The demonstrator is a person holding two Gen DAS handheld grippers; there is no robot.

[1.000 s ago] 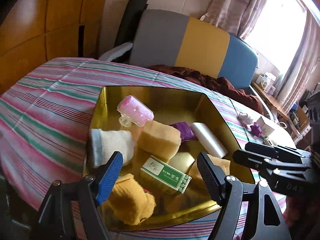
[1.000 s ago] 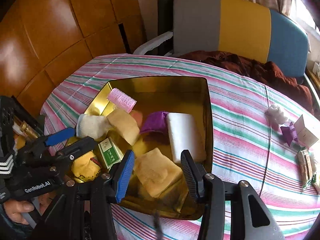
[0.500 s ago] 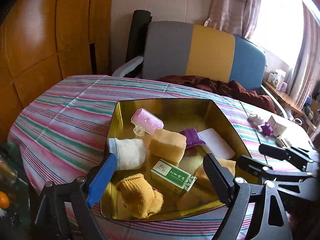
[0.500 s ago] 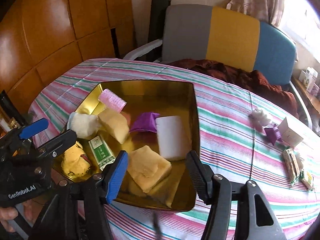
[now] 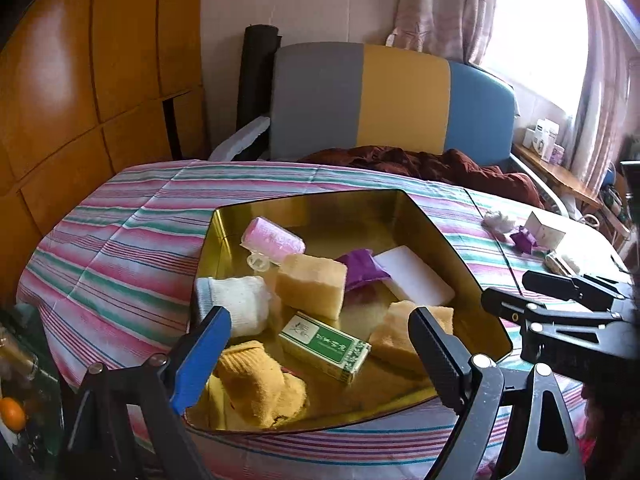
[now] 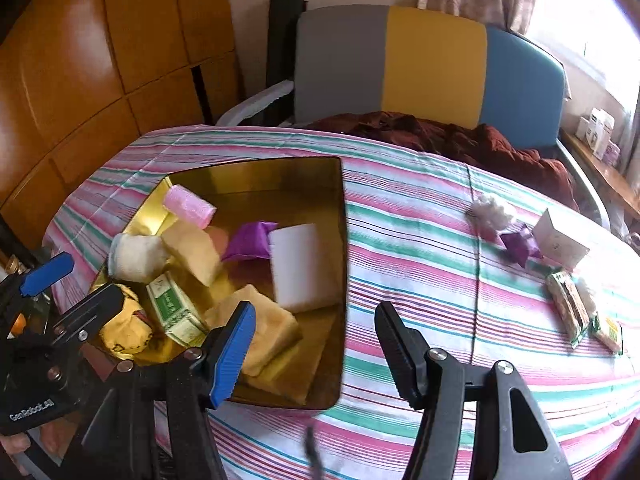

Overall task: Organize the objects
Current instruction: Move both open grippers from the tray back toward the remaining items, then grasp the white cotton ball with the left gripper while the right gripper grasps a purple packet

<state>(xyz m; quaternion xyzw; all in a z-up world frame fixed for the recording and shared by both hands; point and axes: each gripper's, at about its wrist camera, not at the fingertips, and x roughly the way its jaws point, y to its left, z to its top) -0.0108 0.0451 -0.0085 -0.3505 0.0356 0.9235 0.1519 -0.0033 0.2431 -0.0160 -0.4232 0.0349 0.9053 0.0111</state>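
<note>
A gold tin tray (image 5: 452,248) (image 6: 340,216) on the striped tablecloth holds a pink roller (image 5: 276,238), a white sock (image 5: 240,308), yellow sponges (image 5: 312,290), a purple pouch (image 5: 360,270), a white block (image 5: 412,276), a green box (image 5: 324,346) and a yellow sock (image 5: 260,388). My left gripper (image 5: 316,356) is open and empty above the tray's near edge. My right gripper (image 6: 316,348) is open and empty over the tray's near right corner. Loose on the cloth to the right lie a white cotton tuft (image 6: 490,212), a purple pouch (image 6: 520,246), a white box (image 6: 560,240) and snack packets (image 6: 572,304).
A grey, yellow and blue chair back (image 6: 432,68) with a dark red cloth (image 6: 460,136) stands behind the table. Wooden panels (image 5: 80,100) are at the left. A shelf with small boxes (image 5: 544,140) is by the window.
Both grippers have pulled back and risen from the tray. The right gripper has also shifted right, so more of the tablecloth and its loose objects show.
</note>
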